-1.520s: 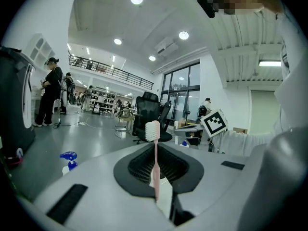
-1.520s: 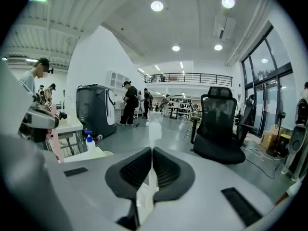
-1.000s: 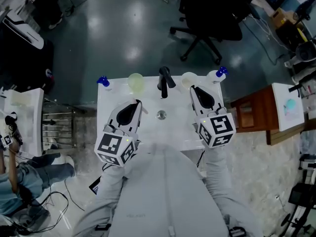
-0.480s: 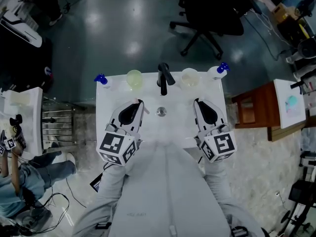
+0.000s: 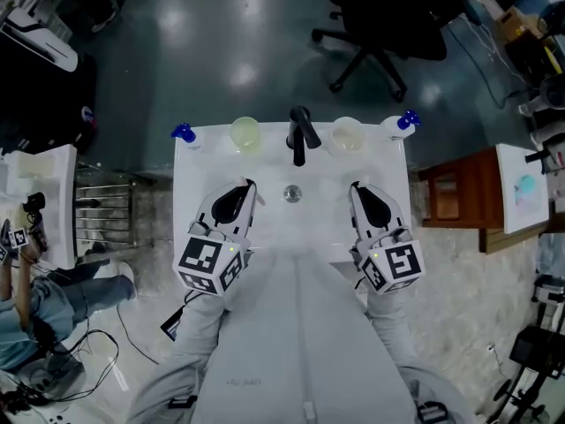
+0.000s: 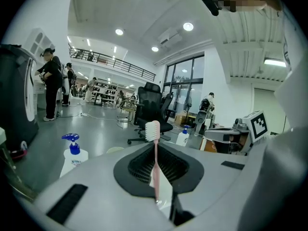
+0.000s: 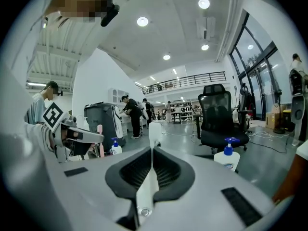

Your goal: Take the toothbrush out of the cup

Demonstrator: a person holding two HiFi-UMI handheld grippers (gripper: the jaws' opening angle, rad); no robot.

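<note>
Risk first, from my left. My left hand-held gripper (image 6: pixel 155 150) is fully closed on the thin handle of a pink toothbrush (image 6: pixel 152 130), whose head stands upright above the jaws. With such a narrow pinch, I judge it could swivel or slide out if I tilt or bump it. It would then land in the basin near the drain (image 5: pixel 292 193). My right hand-held gripper (image 7: pixel 151 153) is likewise clamped shut on a white toothbrush (image 7: pixel 154 131), so it carries the same worry. Both brushes are out of the cups and over the front of the sink. A careless forward sweep could topple the yellow-green cup (image 5: pixel 244 133), strike the black faucet (image 5: pixel 300 132) or tip the pale cup (image 5: pixel 347 134).

The white tabletop (image 5: pixel 199 170) holds a blue-topped pump bottle (image 5: pixel 184 133) at its far left corner and another (image 5: pixel 404 122) at its far right. Beyond it lie a dark glossy floor and a black office chair (image 5: pixel 380 34), with a wooden cabinet (image 5: pixel 450 206) to the right.
</note>
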